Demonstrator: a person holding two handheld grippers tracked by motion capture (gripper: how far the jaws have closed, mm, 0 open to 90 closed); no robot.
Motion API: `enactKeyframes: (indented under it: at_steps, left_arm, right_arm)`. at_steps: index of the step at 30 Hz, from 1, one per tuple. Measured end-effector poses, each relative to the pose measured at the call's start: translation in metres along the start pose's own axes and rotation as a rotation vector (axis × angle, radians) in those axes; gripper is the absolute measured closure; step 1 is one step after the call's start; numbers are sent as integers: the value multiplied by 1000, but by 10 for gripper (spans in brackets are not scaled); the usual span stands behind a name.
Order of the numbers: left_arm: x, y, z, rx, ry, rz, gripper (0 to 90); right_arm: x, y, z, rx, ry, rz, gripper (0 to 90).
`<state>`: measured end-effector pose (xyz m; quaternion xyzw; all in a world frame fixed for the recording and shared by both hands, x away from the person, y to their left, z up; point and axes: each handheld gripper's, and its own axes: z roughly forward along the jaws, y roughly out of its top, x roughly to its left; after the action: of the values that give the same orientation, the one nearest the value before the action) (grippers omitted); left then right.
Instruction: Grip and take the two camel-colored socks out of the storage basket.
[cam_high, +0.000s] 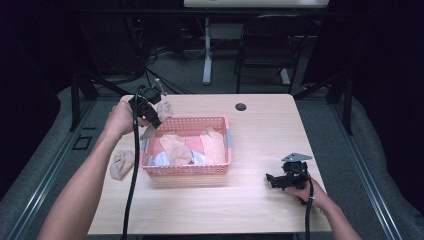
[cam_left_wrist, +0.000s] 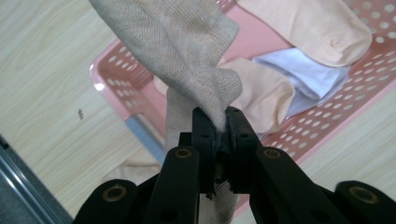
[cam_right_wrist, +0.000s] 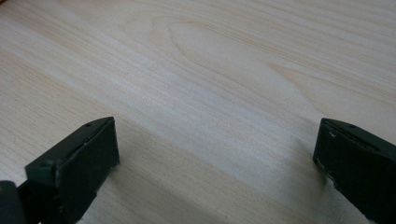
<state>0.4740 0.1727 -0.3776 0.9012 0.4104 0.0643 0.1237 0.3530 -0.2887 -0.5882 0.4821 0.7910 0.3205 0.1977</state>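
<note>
Above the pink basket (cam_high: 186, 170), the left claw (cam_left_wrist: 218, 122) pinches a grey sock (cam_left_wrist: 187, 51) by its edge; it may slip free. Right claw (cam_right_wrist: 215, 163) gapes idle.

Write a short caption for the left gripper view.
Left tool pinches a beige sock above the pink basket.

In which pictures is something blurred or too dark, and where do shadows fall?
High view: the room around the table is nearly black, the tabletop evenly lit. Left gripper view: the grey sock near the lens is sharp, the pink basket behind softer. Right gripper view: soft shadows lie on the wood beside each jaw.
</note>
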Motion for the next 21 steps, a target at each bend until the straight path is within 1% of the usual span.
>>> enactKeyframes:
  at_steps: [1,2,5,10,14,16,21]
  left_arm:
    - [2,-4,-2,-7,5,-13,837]
    - [6,-7,-4,-4,8,-13,837]
    - [12,-16,-11,-12,14,-29,837]
    - [25,-32,-22,-30,25,-60,836]
    - [37,-46,-31,-32,37,-85,835]
    - [43,-53,-35,-34,44,-97,835]
    - [54,-68,-41,-47,55,-130,835]
  right_arm:
    - [0,0,0,0,0,0,0]
    - [0,0,0,0,0,1,0]
    - [0,0,0,1,-2,1,0]
    - [1,0,0,1,-2,2,0]
    - [1,0,0,1,-4,2,0]
    - [1,0,0,-4,4,8,0]
    - [1,0,0,-5,3,8,0]
